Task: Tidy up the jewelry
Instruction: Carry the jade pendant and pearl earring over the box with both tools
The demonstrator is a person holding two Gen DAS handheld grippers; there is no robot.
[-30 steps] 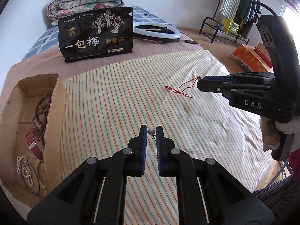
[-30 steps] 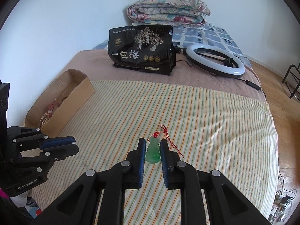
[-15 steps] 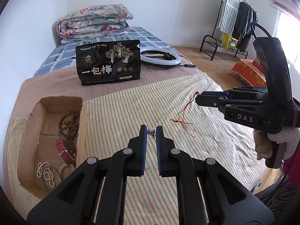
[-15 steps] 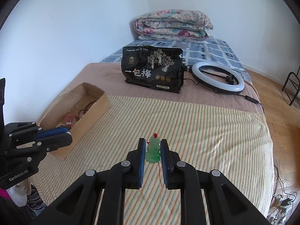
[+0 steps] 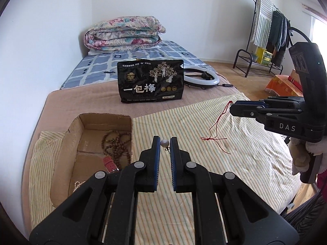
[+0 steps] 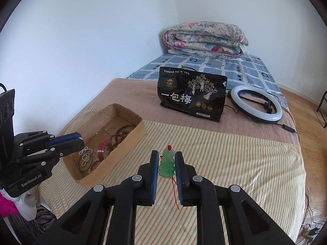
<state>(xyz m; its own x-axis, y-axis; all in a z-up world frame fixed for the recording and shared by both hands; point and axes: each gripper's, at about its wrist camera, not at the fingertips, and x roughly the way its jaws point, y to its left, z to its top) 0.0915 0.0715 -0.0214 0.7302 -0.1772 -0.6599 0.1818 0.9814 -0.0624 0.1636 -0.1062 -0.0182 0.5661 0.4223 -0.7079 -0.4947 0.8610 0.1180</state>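
**Both grippers lifted and swung toward the box — left one is closer**

Since the earlier frames both grippers have risen off the striped sheet, and the cardboard box has slid from the far-left edge of the left wrist view in toward lower-left centre.

Left to right, left wrist view:
- Cardboard box [image 5: 106, 120] sits lower left, long axis running away from the camera. Inside: wooden bead strand [image 5: 117, 145], red strap [image 5: 109, 163], a bit of pearl string [image 5: 78, 183] at the near end.
- Left gripper [image 5: 165, 143], frame centre, is clamped on a pearl earring [image 5: 164, 142], hook dangling below the pearl. Box wall is just left of the fingertips, so a short leftward move should put it over the opening.
- Right gripper [image 5: 237, 108], right side of frame, well apart from the box; red cord [image 5: 214, 128] hangs from it down to the sheet.

Right wrist view:
- Box [image 6: 130, 134] is left of centre, left gripper [image 6: 78, 139] hovering at its near-left corner.
- Right gripper [image 6: 166, 163] is closed on a green jade pendant [image 6: 167, 164], upright, red bead on top, cord trailing below.
- Box lies up-left of the pendant, across a stretch of striped sheet [image 6: 235, 163].

Judgement: left drops first; right needs a longer leftward carry, and the trailing cord could snag the box rim.
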